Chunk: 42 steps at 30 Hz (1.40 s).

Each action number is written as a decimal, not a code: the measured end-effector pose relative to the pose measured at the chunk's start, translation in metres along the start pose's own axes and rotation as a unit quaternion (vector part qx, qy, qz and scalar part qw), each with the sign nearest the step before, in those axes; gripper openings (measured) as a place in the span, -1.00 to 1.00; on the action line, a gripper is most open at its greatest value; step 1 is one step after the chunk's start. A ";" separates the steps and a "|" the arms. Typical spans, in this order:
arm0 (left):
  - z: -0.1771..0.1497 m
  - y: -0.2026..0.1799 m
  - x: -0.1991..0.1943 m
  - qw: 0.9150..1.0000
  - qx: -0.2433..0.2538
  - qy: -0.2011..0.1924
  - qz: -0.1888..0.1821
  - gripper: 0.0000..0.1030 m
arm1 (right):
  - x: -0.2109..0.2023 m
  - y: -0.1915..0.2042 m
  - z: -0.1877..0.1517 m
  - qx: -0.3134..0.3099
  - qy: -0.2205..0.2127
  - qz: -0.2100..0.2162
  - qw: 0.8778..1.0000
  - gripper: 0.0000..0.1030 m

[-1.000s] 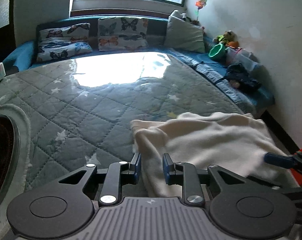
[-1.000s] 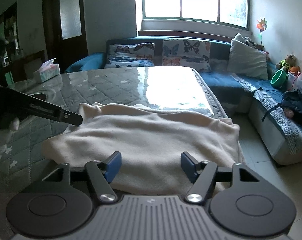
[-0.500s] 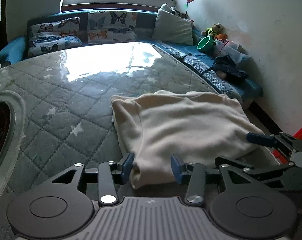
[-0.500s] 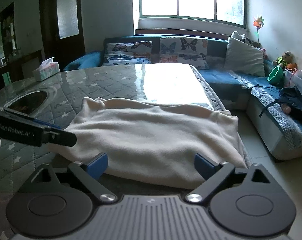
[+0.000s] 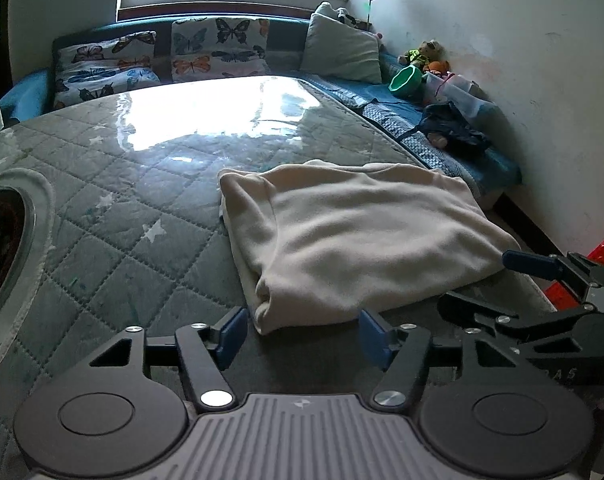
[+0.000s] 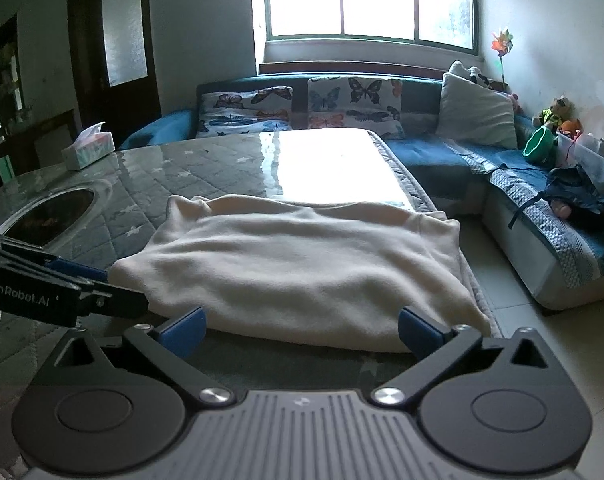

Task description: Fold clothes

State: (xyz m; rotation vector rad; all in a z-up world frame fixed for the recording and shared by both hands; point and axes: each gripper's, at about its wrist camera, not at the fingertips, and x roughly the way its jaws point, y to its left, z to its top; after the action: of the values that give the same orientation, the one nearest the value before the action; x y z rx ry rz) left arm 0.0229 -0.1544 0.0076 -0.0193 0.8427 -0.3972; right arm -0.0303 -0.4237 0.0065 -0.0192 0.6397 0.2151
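A cream garment point(image 5: 361, 240) lies folded in a thick rectangle on the quilted table point(image 5: 122, 220), near its right edge. My left gripper point(image 5: 303, 334) sits just short of the cloth's near left corner. Its jaws are opening, and the corner lies between the blue pads point(image 5: 232, 334) without being pressed. In the right wrist view the garment point(image 6: 302, 264) fills the middle, and my right gripper point(image 6: 302, 330) hovers at its near edge. Those jaws are opening wide, with the pads clear of the fabric. Each gripper also shows in the other's view: the right gripper point(image 5: 497, 284) and the left gripper point(image 6: 102, 288).
A dark oval inset point(image 6: 50, 212) sits in the table's left part, with a tissue box point(image 6: 88, 152) behind it. A blue sofa point(image 6: 441, 156) with butterfly cushions wraps the far and right sides and holds a green bowl point(image 5: 405, 80) and toys. Tiled floor point(image 6: 501, 280) lies right of the table.
Both grippers have opened and drawn back from the garment's near edge. The left one held the cloth's corner before and has let it go. The garment now lies folded and still.
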 end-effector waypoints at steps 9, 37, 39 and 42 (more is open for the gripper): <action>-0.011 -0.002 -0.009 1.000 0.008 -0.003 0.004 0.70 | -0.009 0.002 -0.006 0.005 -0.001 -0.006 1.000 1.00; -0.031 -0.007 -0.025 1.000 0.014 -0.004 0.028 1.00 | -0.029 0.014 -0.016 0.010 0.002 -0.027 1.000 1.00; -0.032 -0.007 -0.027 0.999 0.015 -0.006 0.030 1.00 | -0.030 0.015 -0.017 0.009 0.002 -0.027 1.000 1.00; -0.033 -0.008 -0.029 0.999 0.015 -0.007 0.032 1.00 | -0.033 0.017 -0.017 0.009 -0.001 -0.028 1.000 1.00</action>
State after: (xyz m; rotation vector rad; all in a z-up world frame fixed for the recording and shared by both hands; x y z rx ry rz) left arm -0.0214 -0.1469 0.0075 0.0326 0.8219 -0.3499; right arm -0.0697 -0.4151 0.0131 -0.0199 0.6391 0.1555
